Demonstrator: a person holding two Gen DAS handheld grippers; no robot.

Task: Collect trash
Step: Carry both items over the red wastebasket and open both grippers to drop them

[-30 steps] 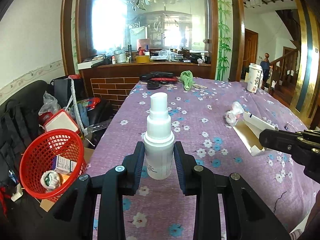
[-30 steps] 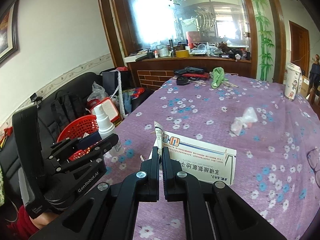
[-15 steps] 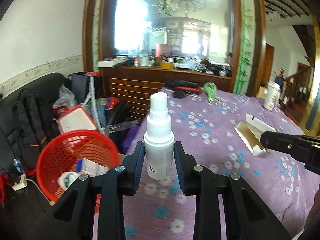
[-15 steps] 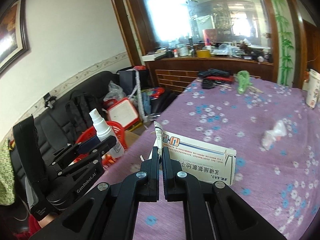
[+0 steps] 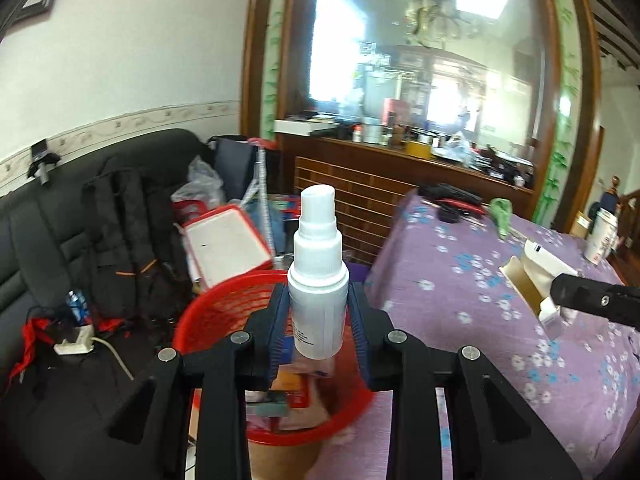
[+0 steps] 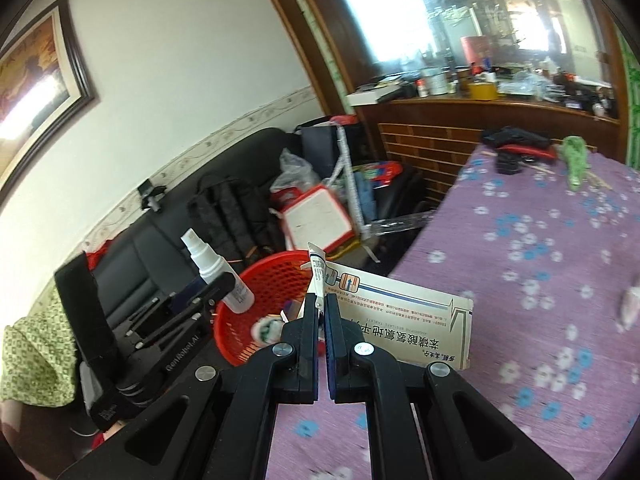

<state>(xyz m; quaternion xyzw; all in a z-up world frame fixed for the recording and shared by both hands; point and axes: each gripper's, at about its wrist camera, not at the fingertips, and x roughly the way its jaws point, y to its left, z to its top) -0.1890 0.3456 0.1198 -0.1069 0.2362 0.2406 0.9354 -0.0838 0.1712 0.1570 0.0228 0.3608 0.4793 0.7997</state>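
Spray bottle (image 5: 318, 276) clamped in left hand-held gripper (image 5: 318, 328) over red basket (image 5: 208, 316), release next; right hand-held gripper (image 6: 320, 320) pinches carton (image 6: 404, 320).

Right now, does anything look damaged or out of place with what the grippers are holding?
The medicine box pinched in the right gripper has its end flap torn open and sticking up; the left view shows it open and hollow. The spray bottle in the left gripper sits upright and capped above the red basket.
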